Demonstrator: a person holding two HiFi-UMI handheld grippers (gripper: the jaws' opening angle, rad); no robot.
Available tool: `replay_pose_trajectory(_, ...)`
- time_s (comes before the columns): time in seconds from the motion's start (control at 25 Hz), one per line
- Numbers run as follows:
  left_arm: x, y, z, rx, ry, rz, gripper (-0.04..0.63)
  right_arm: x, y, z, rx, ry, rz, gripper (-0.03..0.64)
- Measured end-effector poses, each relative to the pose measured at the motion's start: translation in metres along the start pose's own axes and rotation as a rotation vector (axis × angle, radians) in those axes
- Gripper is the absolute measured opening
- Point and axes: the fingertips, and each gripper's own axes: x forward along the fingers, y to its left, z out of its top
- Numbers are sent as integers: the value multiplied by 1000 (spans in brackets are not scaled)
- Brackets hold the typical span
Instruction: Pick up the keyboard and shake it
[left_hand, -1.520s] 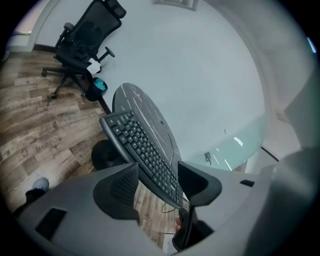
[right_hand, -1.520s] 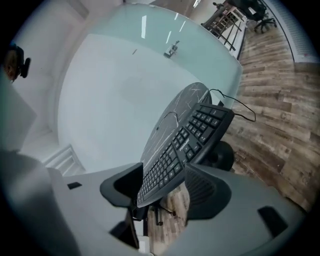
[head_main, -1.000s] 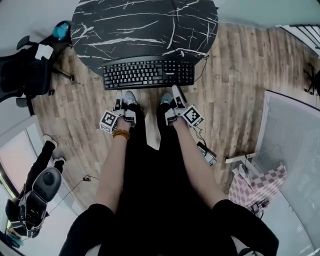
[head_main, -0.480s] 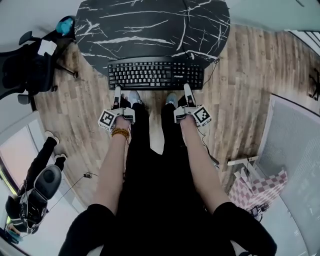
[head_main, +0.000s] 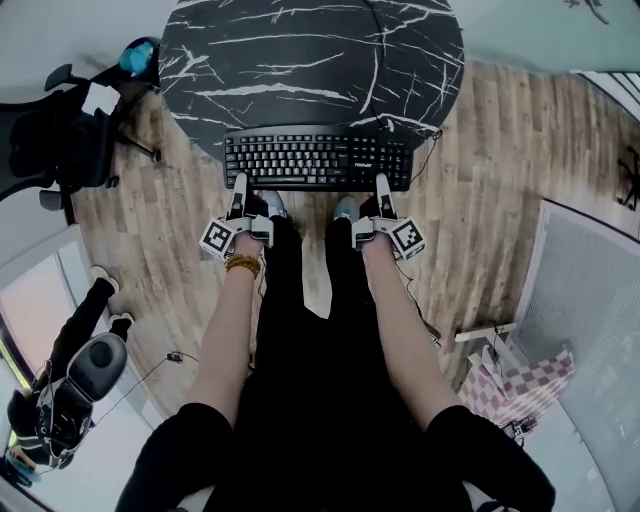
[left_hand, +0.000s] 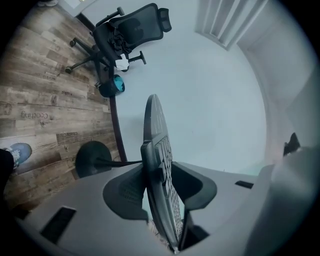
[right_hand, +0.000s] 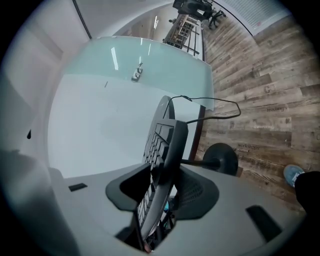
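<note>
A black keyboard lies along the near edge of a round black marble table. My left gripper is at its near left edge and my right gripper at its near right edge. In the left gripper view the keyboard stands edge-on between the closing jaws of the left gripper, with the pads against its two faces. The right gripper view shows the same: the keyboard is pinched in the closing right gripper. Its cable trails off the right end.
A black office chair stands left of the table. Another person is at the lower left. A checkered cloth lies at the lower right. The table's round base sits on the wood floor, and my shoes are just below the keyboard.
Both grippers moved forward from in front of the keyboard to its near edge, and their jaws closed onto it from wide open.
</note>
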Motion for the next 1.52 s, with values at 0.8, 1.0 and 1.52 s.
replay_pose_trajectory(0.8, -32, -50, -10, -108, -35, -133, 86, -10, 54, 29, 45, -1, 164, 86)
replay_pose_trajectory(1.0, -33, -120, 5, -64, -34, -310, 80, -18, 122, 44, 13, 30, 345, 86)
replay_pose_trajectory(1.52, -32, -300, 54, -23, -80, -749, 72, 9, 348, 53, -97, -35, 809, 100)
